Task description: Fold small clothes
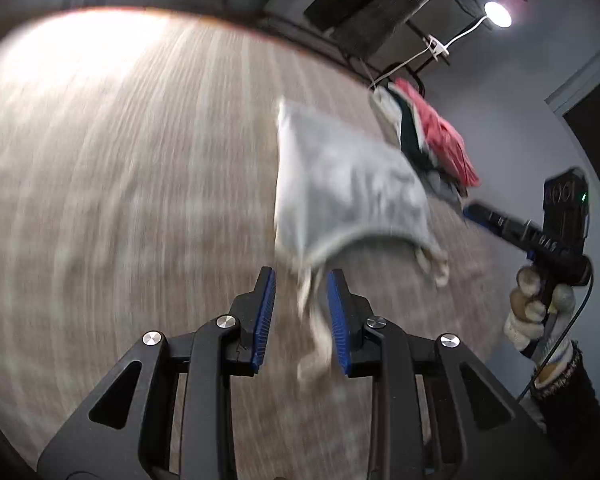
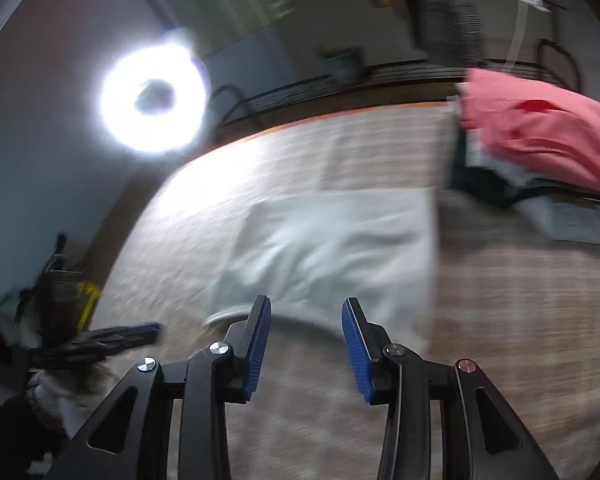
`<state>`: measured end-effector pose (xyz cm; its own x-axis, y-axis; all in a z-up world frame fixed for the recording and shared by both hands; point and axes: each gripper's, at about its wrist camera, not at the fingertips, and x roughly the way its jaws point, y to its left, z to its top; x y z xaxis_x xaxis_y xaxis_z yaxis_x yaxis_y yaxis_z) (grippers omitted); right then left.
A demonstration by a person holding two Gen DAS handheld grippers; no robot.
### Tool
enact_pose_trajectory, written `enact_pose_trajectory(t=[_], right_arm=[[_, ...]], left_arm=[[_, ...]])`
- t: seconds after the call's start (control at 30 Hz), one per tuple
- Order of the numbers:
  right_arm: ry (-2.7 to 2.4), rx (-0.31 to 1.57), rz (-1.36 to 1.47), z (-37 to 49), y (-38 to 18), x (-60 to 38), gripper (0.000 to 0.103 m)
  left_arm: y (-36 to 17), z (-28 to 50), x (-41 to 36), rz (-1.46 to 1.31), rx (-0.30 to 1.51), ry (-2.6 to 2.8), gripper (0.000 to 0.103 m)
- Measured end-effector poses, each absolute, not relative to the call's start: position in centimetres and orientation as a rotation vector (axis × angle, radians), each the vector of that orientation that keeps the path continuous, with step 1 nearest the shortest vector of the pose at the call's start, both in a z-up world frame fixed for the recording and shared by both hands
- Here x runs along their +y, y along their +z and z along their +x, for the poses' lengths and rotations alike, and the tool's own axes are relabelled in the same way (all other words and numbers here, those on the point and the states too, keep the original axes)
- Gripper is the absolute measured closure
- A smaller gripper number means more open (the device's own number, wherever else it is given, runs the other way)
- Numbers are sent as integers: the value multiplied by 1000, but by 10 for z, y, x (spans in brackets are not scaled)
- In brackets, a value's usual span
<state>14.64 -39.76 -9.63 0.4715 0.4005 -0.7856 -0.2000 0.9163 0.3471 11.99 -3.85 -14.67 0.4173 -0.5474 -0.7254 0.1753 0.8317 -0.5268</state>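
Two ribbed blue-padded grippers, soft grey garment (image 1: pixel 348 188), woven table (image 1: pixel 140 160)

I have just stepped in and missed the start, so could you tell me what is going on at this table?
A person in work gloves holds a two-finger tool in each hand over a wood-grain table. A small pale grey garment lies on it. The left tool is open, with a dangling pale strip of the garment between its blue pads, not pinched. The right tool is open at the garment's near edge. A pile with a pink cloth sits behind.
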Motion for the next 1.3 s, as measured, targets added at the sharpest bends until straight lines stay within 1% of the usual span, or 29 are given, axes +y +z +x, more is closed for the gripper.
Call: enact_pose_trajectory(t=[0.03, 0.07, 0.1, 0.2, 0.3, 0.43, 0.5, 0.57, 0.63, 0.77, 0.87, 1.0, 1.17, 1.2, 1.23, 1.3], right_arm=[[349, 1033, 232, 151, -103, -404, 65], [340, 1048, 242, 154, -109, -406, 65], [337, 1058, 244, 156, -113, -405, 66], [374, 1054, 219, 161, -116, -384, 66], [464, 1024, 205, 164, -116, -351, 66], [539, 1027, 80, 176, -130, -297, 68], [546, 1073, 49, 184, -148, -284, 69], [535, 1120, 46, 191, -165, -282, 71], [551, 1109, 66, 192, -171, -289, 75], [549, 1113, 116, 194, -174, -295, 74], [550, 1102, 80, 190, -175, -291, 74], [557, 1103, 89, 189, -174, -290, 73], [555, 1094, 67, 183, -172, -288, 73], [555, 1092, 57, 182, -172, -287, 73], [555, 1091, 51, 182, -171, -284, 73], [555, 1090, 49, 182, -170, -283, 73]], left_arm=[[-145, 133, -41, -407, 1046, -465, 75], [-148, 148, -45, -418, 1050, -466, 68], [-153, 168, -48, -428, 1062, -458, 65], [-168, 217, -50, -520, 1097, -451, 65], [-183, 248, -40, -631, 1137, -462, 65], [-200, 267, -34, -680, 1160, -473, 65], [-206, 271, -35, -691, 1170, -497, 65], [-209, 273, -39, -704, 1166, -546, 77], [-207, 273, -45, -679, 1157, -599, 77], [-207, 275, -48, -700, 1139, -627, 77], [-212, 283, -49, -688, 1135, -569, 77], [-222, 292, -43, -828, 1108, -621, 77], [-231, 307, -44, -901, 1105, -587, 77], [-233, 309, -40, -937, 1097, -559, 78], [-235, 309, -34, -998, 1068, -527, 83], [-233, 308, -22, -1029, 1002, -458, 85]])
